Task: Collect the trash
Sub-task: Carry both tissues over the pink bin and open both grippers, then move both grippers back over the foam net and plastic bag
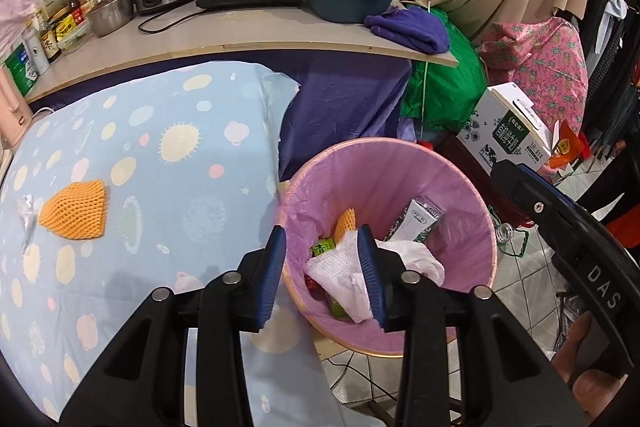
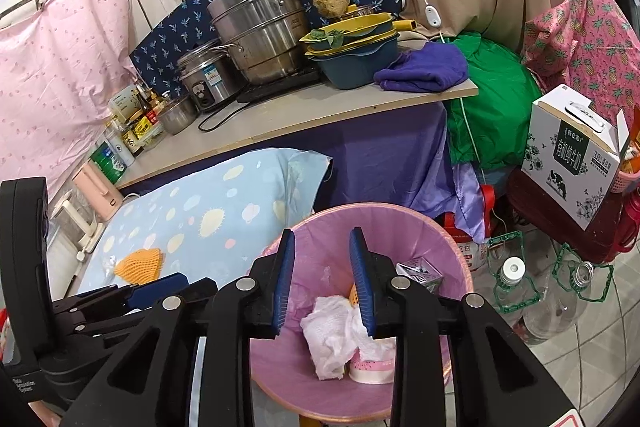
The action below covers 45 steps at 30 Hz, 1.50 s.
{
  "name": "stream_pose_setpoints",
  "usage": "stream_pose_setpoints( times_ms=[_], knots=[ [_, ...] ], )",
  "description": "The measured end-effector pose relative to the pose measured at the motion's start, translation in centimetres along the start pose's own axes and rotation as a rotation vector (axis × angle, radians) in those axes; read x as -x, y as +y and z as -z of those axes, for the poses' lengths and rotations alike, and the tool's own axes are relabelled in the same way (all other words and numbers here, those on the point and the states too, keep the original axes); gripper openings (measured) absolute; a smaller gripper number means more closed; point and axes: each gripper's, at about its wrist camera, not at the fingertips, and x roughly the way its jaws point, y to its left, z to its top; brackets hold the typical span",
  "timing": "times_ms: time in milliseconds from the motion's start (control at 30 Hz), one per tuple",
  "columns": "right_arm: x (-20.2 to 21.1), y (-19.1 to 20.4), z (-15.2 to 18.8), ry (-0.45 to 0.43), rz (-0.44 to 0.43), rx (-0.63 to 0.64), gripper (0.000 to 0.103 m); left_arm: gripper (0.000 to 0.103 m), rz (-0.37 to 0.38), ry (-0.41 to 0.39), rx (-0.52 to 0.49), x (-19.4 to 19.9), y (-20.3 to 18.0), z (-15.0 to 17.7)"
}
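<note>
The light-blue cloth printed with pale spots and suns [image 1: 140, 155] fills the left half of the left wrist view. At lower centre-right of that view stands the round bin lined with a pink plastic bag [image 1: 460, 195], just beside the cloth's right edge. Inside the bin lie crumpled white tissue paper [image 1: 340, 271], a white and green squeeze tube [image 1: 418, 221] toward the far right wall, a piece of orange foam netting, and green packaging. The orange foam fruit net [image 1: 76, 215] rests on the cloth at mid-left, well apart from the bin, with a small crumpled clear plastic scrap [image 1: 26, 215] touching its left side. The left gripper [image 1: 322, 275] hangs over the bin's near rim, jaws parted, holding nothing. The right gripper [image 2: 322, 279] is likewise parted and empty above the bin.
</note>
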Motion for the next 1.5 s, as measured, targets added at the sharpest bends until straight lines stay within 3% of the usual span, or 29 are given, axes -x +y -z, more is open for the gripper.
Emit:
stream_pose_setpoints(
  times_ms=[400,1133,1367,1500],
  knots=[
    [-1.9,3.7,0.3,0.038,-0.057,0.056,0.028,0.036,-0.057,-0.006,0.085,1.0,4.6,0.7],
    [-8.7,19.9,4.0,0.185,-0.254,0.272,0.037,0.038,-0.278,0.001,0.381,3.4,22.5,4.8],
    [-11.9,25.3,5.9,0.248,-0.309,0.336,0.045,0.057,-0.344,-0.004,0.464,4.1,28.0,6.5],
    [-14.1,28.0,6.6,0.281,-0.323,0.366,0.06,0.065,-0.377,-0.002,0.524,4.3,31.7,7.4]
  ],
)
